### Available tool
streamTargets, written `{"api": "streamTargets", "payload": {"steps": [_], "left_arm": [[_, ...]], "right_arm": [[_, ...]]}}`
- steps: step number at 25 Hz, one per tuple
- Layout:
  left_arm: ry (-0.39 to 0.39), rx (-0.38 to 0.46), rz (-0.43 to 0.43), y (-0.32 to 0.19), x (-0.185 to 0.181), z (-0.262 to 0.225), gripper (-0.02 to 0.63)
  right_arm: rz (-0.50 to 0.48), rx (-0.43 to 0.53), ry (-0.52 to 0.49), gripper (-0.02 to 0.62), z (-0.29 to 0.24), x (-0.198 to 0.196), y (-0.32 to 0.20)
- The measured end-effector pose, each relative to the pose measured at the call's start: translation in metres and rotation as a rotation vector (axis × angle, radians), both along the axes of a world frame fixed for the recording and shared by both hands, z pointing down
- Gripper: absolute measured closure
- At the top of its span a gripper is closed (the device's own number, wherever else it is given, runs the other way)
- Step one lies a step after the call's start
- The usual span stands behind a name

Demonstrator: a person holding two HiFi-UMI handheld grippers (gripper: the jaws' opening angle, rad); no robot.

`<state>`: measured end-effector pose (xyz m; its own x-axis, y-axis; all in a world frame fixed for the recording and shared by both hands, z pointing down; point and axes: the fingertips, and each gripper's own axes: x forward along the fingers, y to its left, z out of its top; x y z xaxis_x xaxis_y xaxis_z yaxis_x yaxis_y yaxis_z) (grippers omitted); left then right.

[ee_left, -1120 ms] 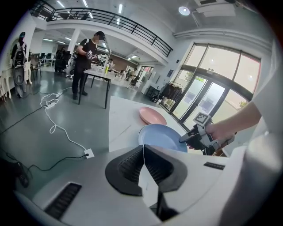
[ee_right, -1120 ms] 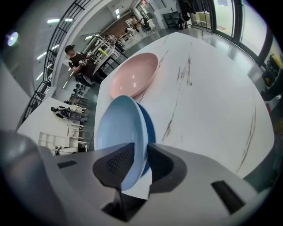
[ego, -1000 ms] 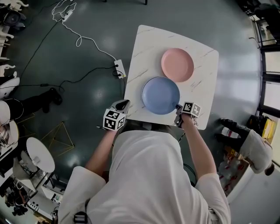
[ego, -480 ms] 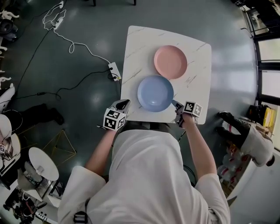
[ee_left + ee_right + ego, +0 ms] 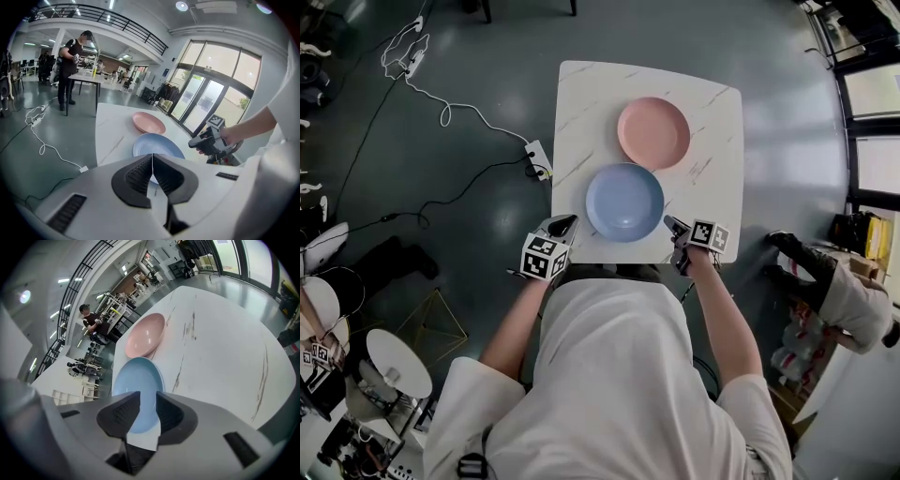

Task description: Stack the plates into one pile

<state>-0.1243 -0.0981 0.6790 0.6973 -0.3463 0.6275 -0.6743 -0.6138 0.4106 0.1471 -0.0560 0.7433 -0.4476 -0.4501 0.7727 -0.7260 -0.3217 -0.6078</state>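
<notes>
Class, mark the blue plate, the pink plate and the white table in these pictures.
blue plate [image 5: 624,202], head view, centre of the dish
pink plate [image 5: 653,132], head view, centre of the dish
white table [image 5: 712,159], head view, bare top right of the plates

The head camera is looking steeply down from above the person [image 5: 619,375], taking in the whole surface [image 5: 717,202] at upper centre. The left gripper [image 5: 566,223] camera is sitting low and close at the surface's near edge. It is facing along its jaws across the surface toward the glass doors [image 5: 206,101] and catching the right gripper [image 5: 671,223] at the right of its frame. The right gripper camera is looking down along its own jaws, which have just been opening with nothing between them. All three views are sharing the blue plate [image 5: 624,202] and the pink plate [image 5: 653,133].
</notes>
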Motion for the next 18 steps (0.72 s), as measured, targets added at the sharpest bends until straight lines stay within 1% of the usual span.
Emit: {"api": "streamTargets", "payload": {"steps": [6, 11, 15, 18], "left_arm": [[0.001, -0.003, -0.026, -0.015, 0.019, -0.005, 0.592], [-0.011, -0.027, -0.033, -0.015, 0.036, 0.001, 0.592], [-0.018, -0.041, -0.056, -0.021, 0.049, 0.002, 0.591], [-0.027, -0.05, -0.072, -0.026, 0.057, 0.005, 0.592]], "right_arm": [[-0.014, 0.017, 0.003, 0.479, 0.0, 0.02, -0.017], [-0.019, 0.013, -0.025, 0.479, 0.008, 0.031, -0.034], [-0.03, 0.006, -0.045, 0.479, 0.019, 0.04, -0.052], [-0.018, 0.001, -0.065, 0.479, 0.029, 0.047, -0.067]]}}
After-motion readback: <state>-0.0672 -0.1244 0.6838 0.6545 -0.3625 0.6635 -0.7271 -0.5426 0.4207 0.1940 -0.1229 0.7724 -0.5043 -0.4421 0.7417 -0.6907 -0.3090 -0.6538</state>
